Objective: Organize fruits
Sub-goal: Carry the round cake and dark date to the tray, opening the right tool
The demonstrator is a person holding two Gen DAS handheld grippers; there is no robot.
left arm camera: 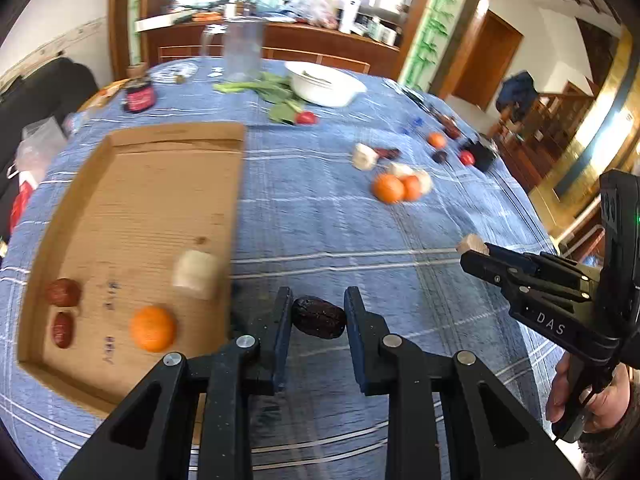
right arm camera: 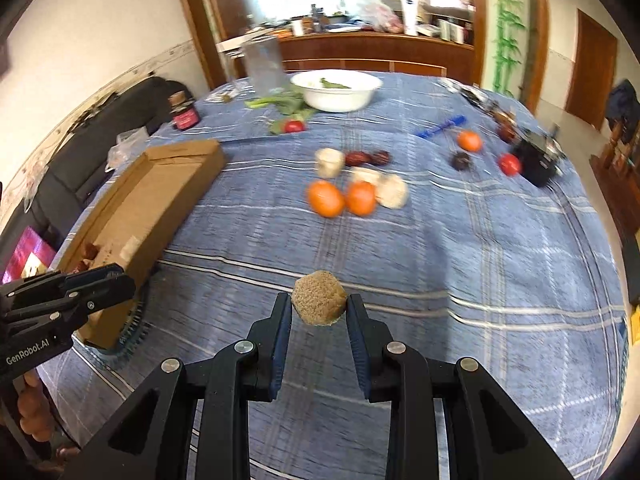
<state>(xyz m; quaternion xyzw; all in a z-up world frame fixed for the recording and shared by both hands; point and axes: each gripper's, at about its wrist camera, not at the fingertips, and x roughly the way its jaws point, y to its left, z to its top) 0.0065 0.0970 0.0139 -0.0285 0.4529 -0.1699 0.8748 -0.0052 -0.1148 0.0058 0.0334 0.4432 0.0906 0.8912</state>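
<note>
My left gripper (left arm camera: 318,312) is shut on a dark dried date (left arm camera: 319,317), held above the blue cloth just right of the cardboard tray (left arm camera: 132,184). The tray holds an orange (left arm camera: 153,328), a pale chunk (left arm camera: 196,274) and two red dates (left arm camera: 63,292). My right gripper (right arm camera: 319,310) is shut on a tan sugarcane chunk (right arm camera: 319,299) above the cloth; it also shows in the left wrist view (left arm camera: 472,254). Loose oranges (right arm camera: 326,199), pale chunks (right arm camera: 329,162), dates (right arm camera: 366,158) and small tomatoes (right arm camera: 509,164) lie mid-table.
A white bowl (right arm camera: 340,90), leafy greens (right arm camera: 280,104), a clear jug (right arm camera: 264,66) and a red jar (right arm camera: 185,114) stand at the far side. A black box (right arm camera: 538,160) and a blue pen (right arm camera: 440,126) lie at the right. A sofa stands left of the table.
</note>
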